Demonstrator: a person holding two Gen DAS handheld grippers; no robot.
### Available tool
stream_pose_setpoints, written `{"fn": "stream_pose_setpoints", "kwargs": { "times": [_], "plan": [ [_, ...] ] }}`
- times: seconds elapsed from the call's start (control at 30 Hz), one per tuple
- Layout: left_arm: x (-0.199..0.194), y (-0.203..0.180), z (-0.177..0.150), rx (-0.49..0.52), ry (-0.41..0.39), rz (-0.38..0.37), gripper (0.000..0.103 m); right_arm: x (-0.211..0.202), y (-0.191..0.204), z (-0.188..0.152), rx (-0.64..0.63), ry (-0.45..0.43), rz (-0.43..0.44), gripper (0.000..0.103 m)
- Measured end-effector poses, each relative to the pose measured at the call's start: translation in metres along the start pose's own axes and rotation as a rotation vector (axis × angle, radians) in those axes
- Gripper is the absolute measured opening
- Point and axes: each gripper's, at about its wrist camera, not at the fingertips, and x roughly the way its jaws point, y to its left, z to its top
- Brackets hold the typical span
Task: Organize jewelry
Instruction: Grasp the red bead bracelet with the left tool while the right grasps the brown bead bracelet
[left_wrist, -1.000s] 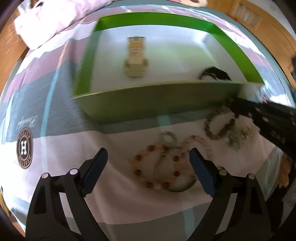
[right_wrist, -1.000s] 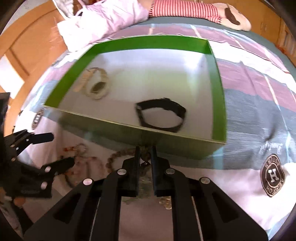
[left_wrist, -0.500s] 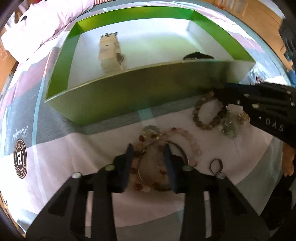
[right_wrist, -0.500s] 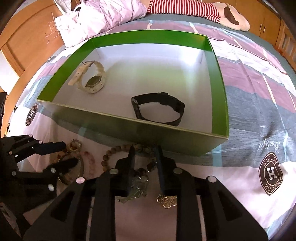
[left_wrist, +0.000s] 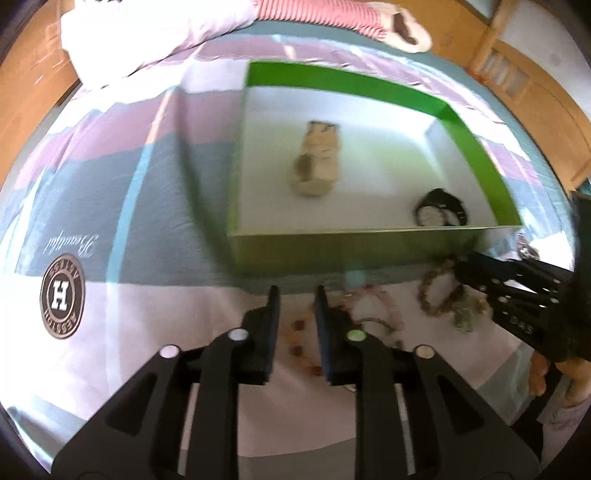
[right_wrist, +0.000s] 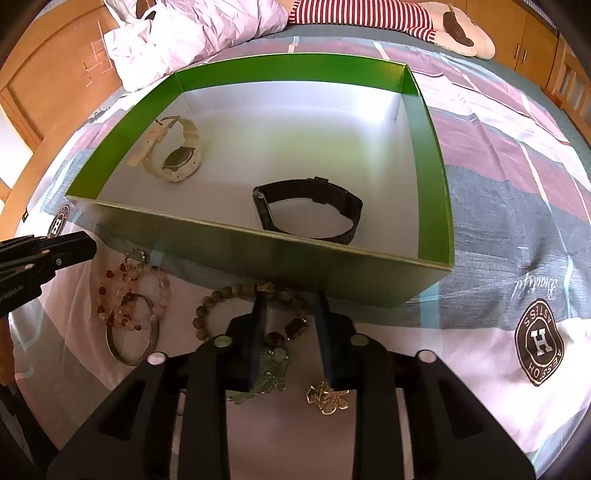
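A green box (right_wrist: 258, 234) on the bed holds a cream watch (right_wrist: 173, 155) and a black watch (right_wrist: 314, 206). In front of it lie a brown bead bracelet (right_wrist: 207, 306), reddish bead bracelets (right_wrist: 110, 295), a metal bangle (right_wrist: 129, 354), a green pendant (right_wrist: 269, 365) and a gold flower charm (right_wrist: 327, 397). My right gripper (right_wrist: 290, 299) hangs over the brown bracelet. Its jaws are opening, with beads between them that the pads do not touch. My left gripper (left_wrist: 294, 295) hovers left of the reddish bracelets, jaws narrowly apart, pressing on nothing.
The striped leg (right_wrist: 369, 14) and slipper (right_wrist: 461, 33) of a person lie at the bed's far end, beside a crumpled pink quilt (right_wrist: 192, 33). Wooden cabinets (right_wrist: 535, 37) stand behind. The checked bedsheet carries round logos (right_wrist: 539, 343).
The left jaws went from wide to narrow over the reddish bracelets, then the gripper moved left and up, leaving them on the bed. The right jaws parted from shut.
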Motion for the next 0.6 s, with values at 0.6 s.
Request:
{"fn": "stream_pose_setpoints", "kwargs": {
  "times": [0.6],
  "plan": [
    [0.025, -0.007, -0.019, 0.127, 0.095, 0.128, 0.017, 0.008, 0.005, -0.001, -0.032, 0.022, 0.029, 0.033]
  ]
}}
